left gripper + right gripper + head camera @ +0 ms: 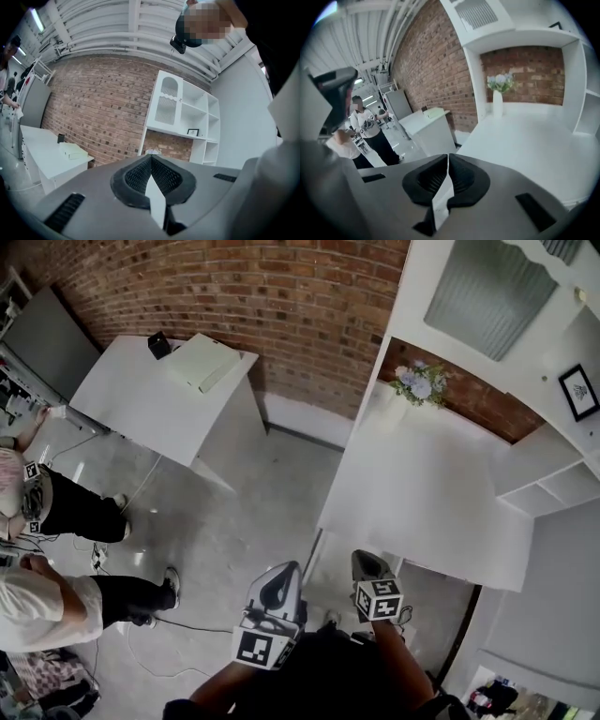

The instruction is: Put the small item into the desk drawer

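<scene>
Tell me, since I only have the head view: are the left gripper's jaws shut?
Observer: Yes. In its own view the left gripper has its jaws together, with nothing between them.
Reviewer: And the right one, is it holding the small item?
Observer: No. The right gripper is shut too, and empty.

The grey left gripper (279, 585) and grey right gripper (369, 564) are held side by side, fingers (133, 177) closed, both empty.
</scene>
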`<state>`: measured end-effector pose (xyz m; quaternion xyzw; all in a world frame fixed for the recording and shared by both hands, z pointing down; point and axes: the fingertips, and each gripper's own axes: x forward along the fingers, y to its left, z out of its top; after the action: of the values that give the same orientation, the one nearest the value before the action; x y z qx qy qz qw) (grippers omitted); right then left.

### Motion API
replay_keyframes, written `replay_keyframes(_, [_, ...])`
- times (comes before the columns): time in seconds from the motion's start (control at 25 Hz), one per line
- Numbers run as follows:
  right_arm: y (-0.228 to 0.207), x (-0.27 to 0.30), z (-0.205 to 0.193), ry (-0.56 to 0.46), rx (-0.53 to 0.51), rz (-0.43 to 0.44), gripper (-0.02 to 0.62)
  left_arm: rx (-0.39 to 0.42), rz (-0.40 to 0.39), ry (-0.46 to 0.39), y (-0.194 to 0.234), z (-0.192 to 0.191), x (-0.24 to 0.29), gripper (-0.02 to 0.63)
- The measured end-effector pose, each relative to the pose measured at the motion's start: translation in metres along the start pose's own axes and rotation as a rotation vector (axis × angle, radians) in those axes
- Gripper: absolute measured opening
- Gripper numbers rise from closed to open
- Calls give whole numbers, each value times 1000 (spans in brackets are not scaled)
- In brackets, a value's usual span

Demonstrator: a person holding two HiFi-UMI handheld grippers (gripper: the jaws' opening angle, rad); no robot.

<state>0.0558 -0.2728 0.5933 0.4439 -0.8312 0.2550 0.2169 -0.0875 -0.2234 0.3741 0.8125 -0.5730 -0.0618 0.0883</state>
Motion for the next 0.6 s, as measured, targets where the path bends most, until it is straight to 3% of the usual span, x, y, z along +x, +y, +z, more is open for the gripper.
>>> replay_keyframes(0.28, [37,-103,82,-290,-25,-8,15,9,6,-38,-13,9,-8,25])
replay_keyframes(0.44, [45,-131,92,-349,-48,-30,14,-15,19,-6,-18,1,-8,25])
replay_keyframes(0.6, [46,-136,96,-369,-63,-27,14,16,11,-5,-23,5,-3,25])
